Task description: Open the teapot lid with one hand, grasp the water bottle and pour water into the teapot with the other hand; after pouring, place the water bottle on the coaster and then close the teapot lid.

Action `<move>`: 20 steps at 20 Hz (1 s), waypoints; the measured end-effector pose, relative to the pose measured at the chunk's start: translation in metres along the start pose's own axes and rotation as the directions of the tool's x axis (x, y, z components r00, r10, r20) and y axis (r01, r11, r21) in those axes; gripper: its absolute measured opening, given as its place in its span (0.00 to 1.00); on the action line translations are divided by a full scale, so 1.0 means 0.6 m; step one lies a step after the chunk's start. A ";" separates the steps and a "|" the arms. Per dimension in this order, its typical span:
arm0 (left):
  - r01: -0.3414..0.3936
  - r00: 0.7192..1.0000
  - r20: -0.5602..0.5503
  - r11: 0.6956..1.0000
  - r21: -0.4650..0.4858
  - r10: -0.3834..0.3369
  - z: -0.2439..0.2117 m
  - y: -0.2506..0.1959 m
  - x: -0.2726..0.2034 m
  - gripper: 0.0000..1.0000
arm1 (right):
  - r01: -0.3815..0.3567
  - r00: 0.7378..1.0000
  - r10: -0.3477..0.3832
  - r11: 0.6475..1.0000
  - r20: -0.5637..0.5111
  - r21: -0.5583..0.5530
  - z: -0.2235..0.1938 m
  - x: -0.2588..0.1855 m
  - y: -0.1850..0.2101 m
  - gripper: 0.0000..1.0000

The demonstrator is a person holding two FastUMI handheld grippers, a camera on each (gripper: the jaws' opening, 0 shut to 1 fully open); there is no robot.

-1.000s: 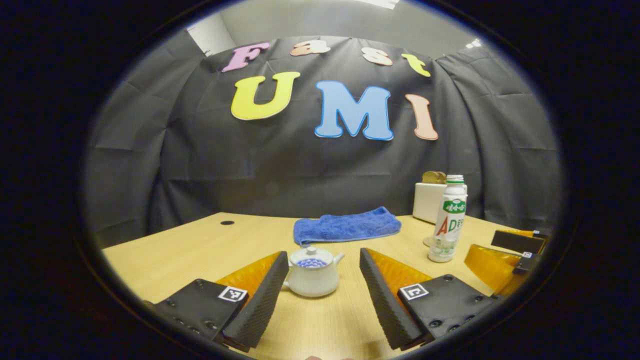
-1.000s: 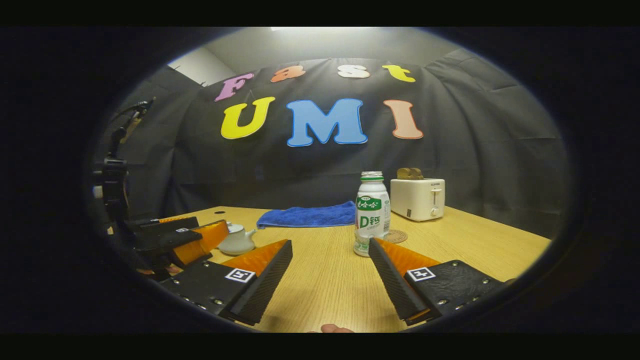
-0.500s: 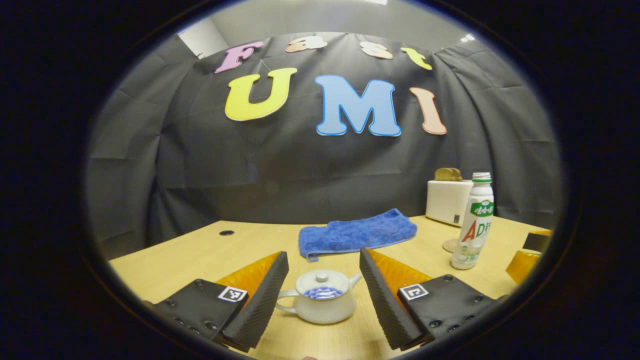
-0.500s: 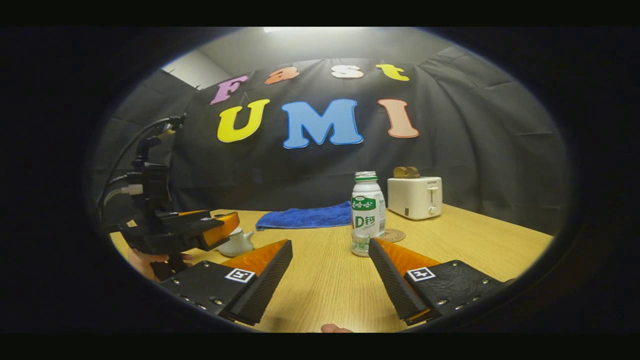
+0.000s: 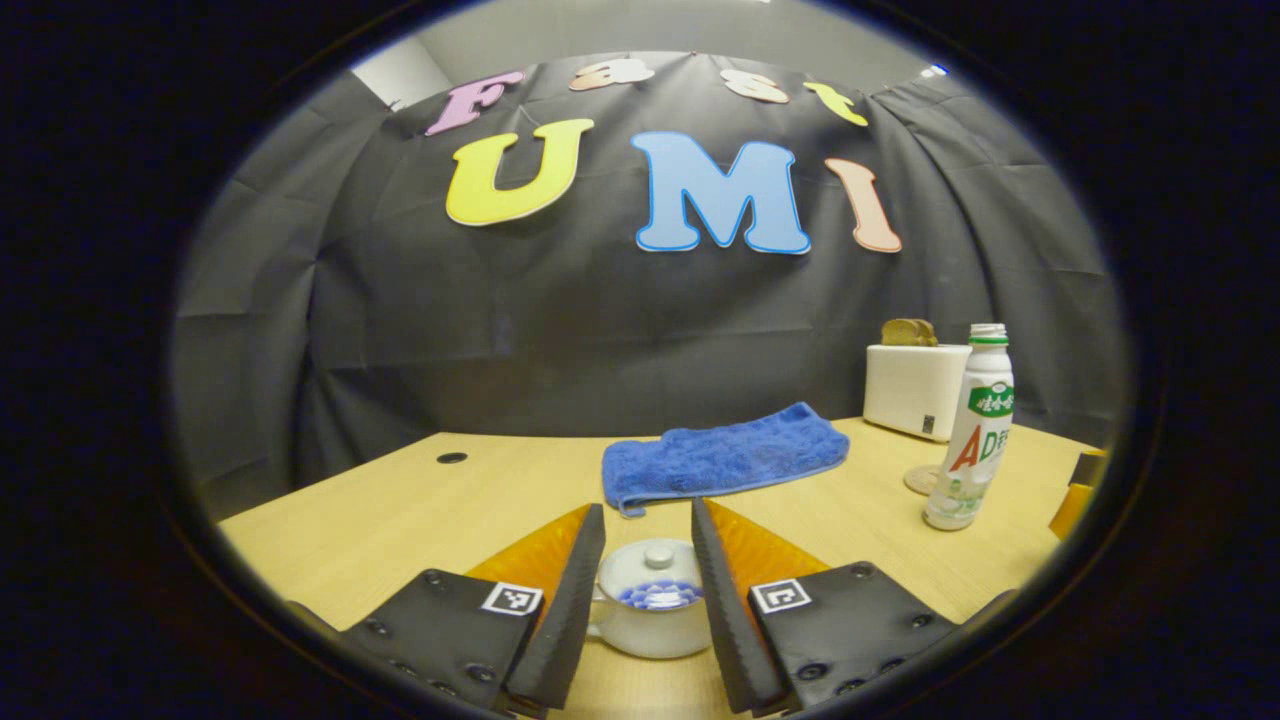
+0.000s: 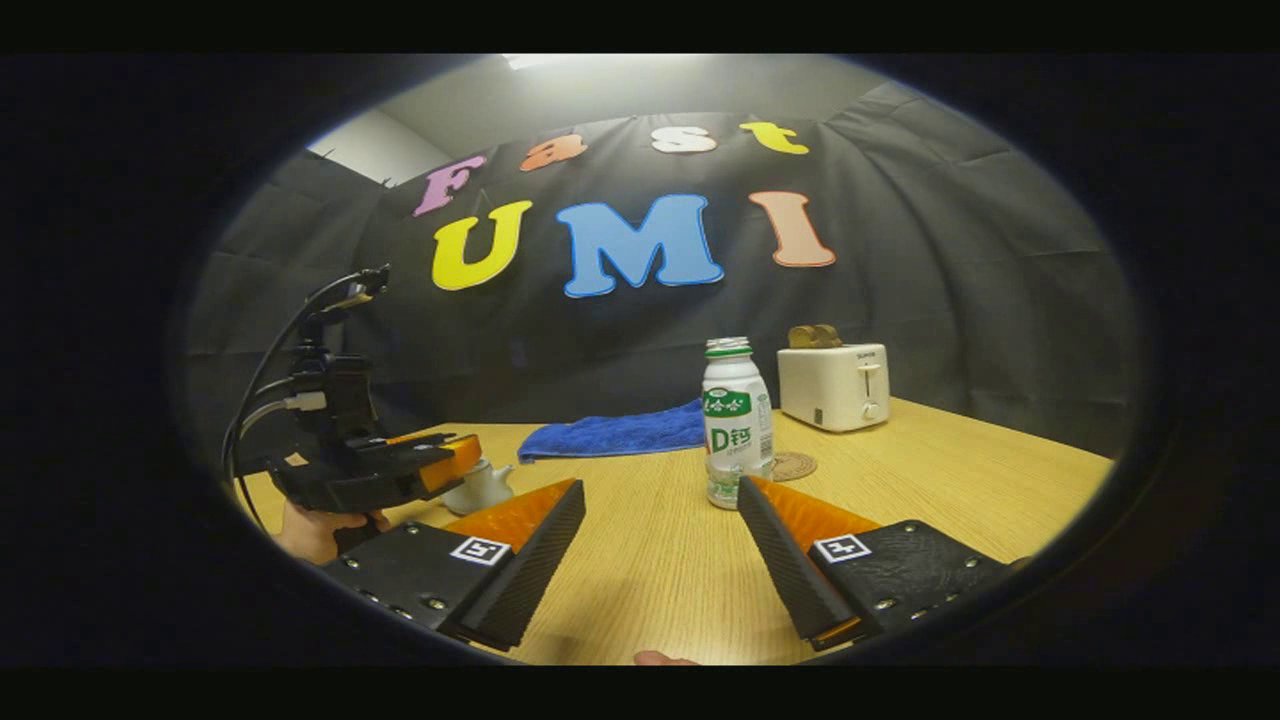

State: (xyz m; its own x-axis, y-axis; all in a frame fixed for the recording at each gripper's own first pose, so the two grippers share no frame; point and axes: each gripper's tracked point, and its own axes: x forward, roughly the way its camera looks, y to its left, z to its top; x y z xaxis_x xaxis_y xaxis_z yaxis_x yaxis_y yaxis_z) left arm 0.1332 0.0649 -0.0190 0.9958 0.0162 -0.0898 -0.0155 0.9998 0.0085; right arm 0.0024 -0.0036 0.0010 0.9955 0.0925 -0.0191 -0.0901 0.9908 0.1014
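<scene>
The teapot (image 5: 650,610) sat on the wooden surface (image 5: 400,510), its lid (image 5: 652,567) on, between the left gripper (image 5: 647,560) fingers, which were narrowed around it without clearly touching. The water bottle (image 6: 737,420) stood beside the coaster (image 6: 793,466), ahead of the widely spread right gripper (image 6: 660,500).

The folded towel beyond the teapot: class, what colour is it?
The towel is blue, clearest in the left gripper view.

My light wood bench (image 6: 640,560) has a white teapot (image 5: 650,612), blue towel (image 5: 722,458), bottle (image 6: 735,425), round coaster (image 6: 793,466) right beside it, and a toaster (image 6: 833,386) at the back.
</scene>
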 end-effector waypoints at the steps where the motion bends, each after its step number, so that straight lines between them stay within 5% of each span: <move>1: 0.027 1.000 -0.010 1.000 -0.002 -0.027 -0.002 -0.008 0.003 0.63 | 0.000 1.000 0.000 1.000 -0.002 -0.005 0.001 0.001 0.000 0.95; 8: 0.015 1.000 0.021 1.000 0.011 -0.015 0.005 0.001 0.014 0.07 | 0.002 1.000 -0.002 1.000 -0.012 -0.013 -0.003 0.001 -0.006 0.95; 9: 0.020 1.000 0.023 1.000 0.018 -0.021 0.008 0.002 0.014 0.13 | 0.002 1.000 -0.003 1.000 -0.014 -0.012 -0.003 0.001 -0.006 0.95; 14: 0.013 1.000 0.003 0.991 0.131 -0.014 0.008 0.001 0.011 0.10 | 0.004 1.000 -0.004 1.000 -0.020 -0.007 -0.005 0.002 -0.009 0.95; 17: 0.027 1.000 0.000 0.985 0.171 -0.027 0.006 -0.003 0.014 0.30 | 0.005 1.000 -0.005 1.000 -0.020 -0.005 -0.004 0.004 -0.010 0.95; 19: 0.107 0.992 -0.073 0.987 0.122 -0.099 -0.018 -0.031 0.016 0.37 | 0.005 1.000 -0.005 1.000 -0.019 -0.004 -0.005 0.003 -0.010 0.95; 20: 0.108 0.993 -0.067 0.986 0.124 -0.100 -0.014 -0.031 0.015 0.55 | 0.005 1.000 -0.005 1.000 -0.020 -0.004 -0.005 0.004 -0.010 0.95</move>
State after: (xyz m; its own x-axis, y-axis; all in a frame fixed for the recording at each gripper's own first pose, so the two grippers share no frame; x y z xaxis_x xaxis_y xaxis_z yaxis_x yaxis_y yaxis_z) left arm 0.1415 0.0466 -0.0284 0.9841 -0.0838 -0.1569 0.1035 0.9871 0.1222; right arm 0.0052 -0.0092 -0.0026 0.9952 0.0893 -0.0392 -0.0851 0.9916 0.0972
